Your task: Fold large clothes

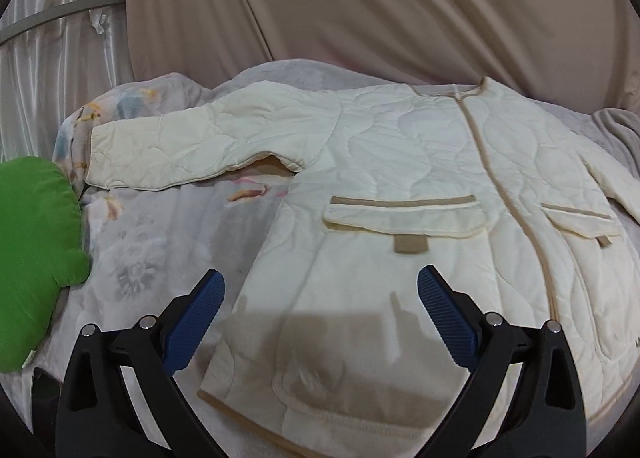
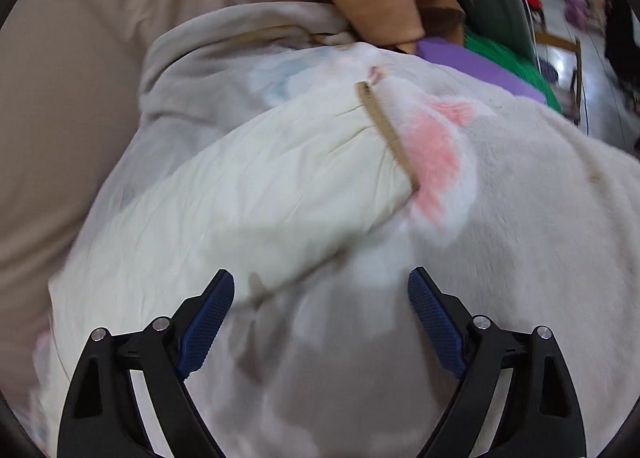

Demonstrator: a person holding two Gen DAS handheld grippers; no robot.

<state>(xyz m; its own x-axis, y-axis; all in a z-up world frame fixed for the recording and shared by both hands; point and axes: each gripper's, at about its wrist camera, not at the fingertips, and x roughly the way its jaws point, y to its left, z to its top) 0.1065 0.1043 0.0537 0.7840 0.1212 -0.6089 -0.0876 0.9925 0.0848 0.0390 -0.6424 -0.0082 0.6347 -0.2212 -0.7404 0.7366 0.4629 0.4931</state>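
I see the grey printed blanket [image 1: 160, 258] covering the bed, and I take it as my landmark; on it the cream quilted jacket [image 1: 400, 178] lies flat, front side up, with one sleeve [image 1: 180, 150] stretched out toward the green cushion [image 1: 36, 226] at the blanket's edge; in the right wrist view the other sleeve [image 2: 260, 186] rests on the same blanket, its tan cuff [image 2: 388, 130] beside a pink print; my left gripper [image 1: 320, 314] hangs above the jacket's hem, jaws spread, holding nothing; my right gripper [image 2: 320, 314] is above the blanket near that sleeve, jaws wide apart and empty.
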